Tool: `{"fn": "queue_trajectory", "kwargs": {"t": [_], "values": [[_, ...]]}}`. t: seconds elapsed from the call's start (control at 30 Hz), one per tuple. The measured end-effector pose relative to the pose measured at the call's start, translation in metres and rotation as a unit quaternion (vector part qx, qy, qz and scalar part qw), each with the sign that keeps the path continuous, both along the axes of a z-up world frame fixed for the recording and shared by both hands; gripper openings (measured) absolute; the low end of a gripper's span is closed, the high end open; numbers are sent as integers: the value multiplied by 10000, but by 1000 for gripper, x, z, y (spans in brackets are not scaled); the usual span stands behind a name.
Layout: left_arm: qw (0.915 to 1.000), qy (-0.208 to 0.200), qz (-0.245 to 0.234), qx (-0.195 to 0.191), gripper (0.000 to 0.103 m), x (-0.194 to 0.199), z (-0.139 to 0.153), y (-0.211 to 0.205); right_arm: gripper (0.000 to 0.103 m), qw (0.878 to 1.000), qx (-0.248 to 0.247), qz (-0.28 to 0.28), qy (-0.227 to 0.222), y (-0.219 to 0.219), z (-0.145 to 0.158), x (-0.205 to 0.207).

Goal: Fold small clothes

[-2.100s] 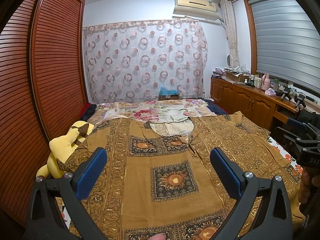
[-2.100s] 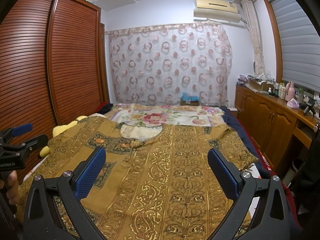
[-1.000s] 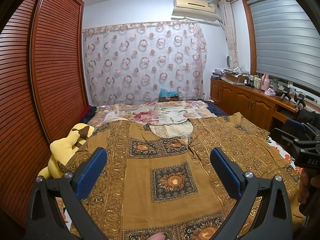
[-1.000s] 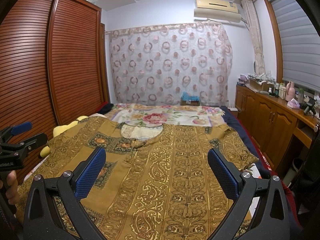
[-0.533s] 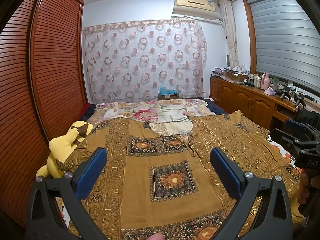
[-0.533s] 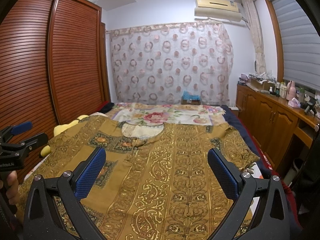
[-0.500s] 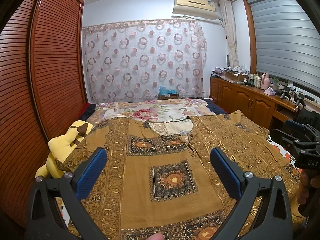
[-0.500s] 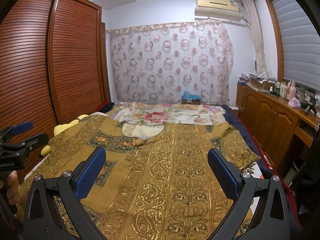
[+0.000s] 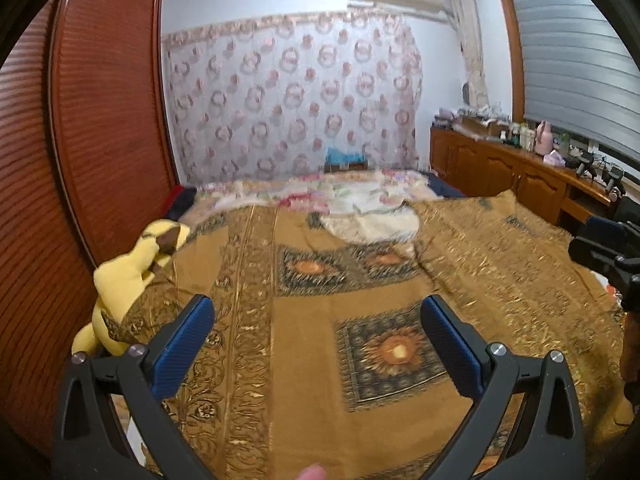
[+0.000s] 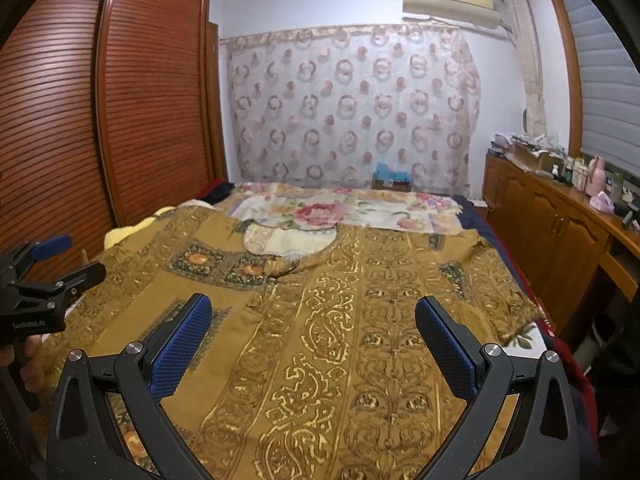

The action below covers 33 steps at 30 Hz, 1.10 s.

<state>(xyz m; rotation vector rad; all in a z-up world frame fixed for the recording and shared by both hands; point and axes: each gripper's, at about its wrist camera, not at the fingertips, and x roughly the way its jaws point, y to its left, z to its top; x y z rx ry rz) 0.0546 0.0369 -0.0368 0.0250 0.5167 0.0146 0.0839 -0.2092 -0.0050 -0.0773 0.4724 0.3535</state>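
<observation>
One garment is seen: a mustard-gold patterned tunic (image 10: 320, 320), spread flat, front up, on the bed (image 10: 340, 206), its round neckline at the far end and its hem toward the person, so the long axis runs away from both grippers. The left gripper (image 9: 316, 344) is held w/ jaws spread wide, nothing between the blue pads, hovering above the tunic's lower left part; no contact is visible. The right gripper (image 10: 312, 340) is likewise spread and empty, above the lower right part. The tunic thus lies directly ahead of and below both grippers, approx. symmetric. The left sleeve is nearer the left gripper, next to the yellow plush toy (image 9: 124, 280), which appears to be touched or partly covered by the cloth edge; the right sleeve (image 10: 496, 292) is nearer the right gripper, close to the bed's side edge. Count: 1 tunic, 2 grippers, 1 plush toy, 1 floral sheet (image 10: 320, 212) beyond the neckline. No fold is yet made, judging by the flat lay. A probable first step is a lengthwise fold, a sleeve or side edge being brought across the long axis; which side goes first can't be told. The left view is motion-blurred.
</observation>
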Motion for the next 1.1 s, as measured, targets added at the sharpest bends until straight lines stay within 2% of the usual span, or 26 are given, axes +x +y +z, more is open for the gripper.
{"fn": "queue_trajectory", "kwargs": {"t": [0.1,0.6,0.67,0.83,0.93,1.0,1.1], "values": [[9997,203,19,-141,103,13,-8,18,103,9999,-60,95,58,7,-5,12],[9959,720,258,-492,103,44,-23,88,103,9978,-151,474,431,41,-10,76],[9944,823,279,-606,99,46,-27,100,103,9970,-159,530,542,44,-13,85],[9875,1048,553,-1038,95,50,-36,140,103,9942,-266,675,794,51,-21,105],[9814,1138,736,-1361,88,52,-42,163,103,9922,-321,717,971,55,-28,117],[9778,1249,908,-1414,83,55,-48,177,103,9905,-360,740,1104,57,-33,123],[9743,1404,1096,-1382,81,57,-55,188,103,9878,-470,780,1265,61,-42,131]]}}
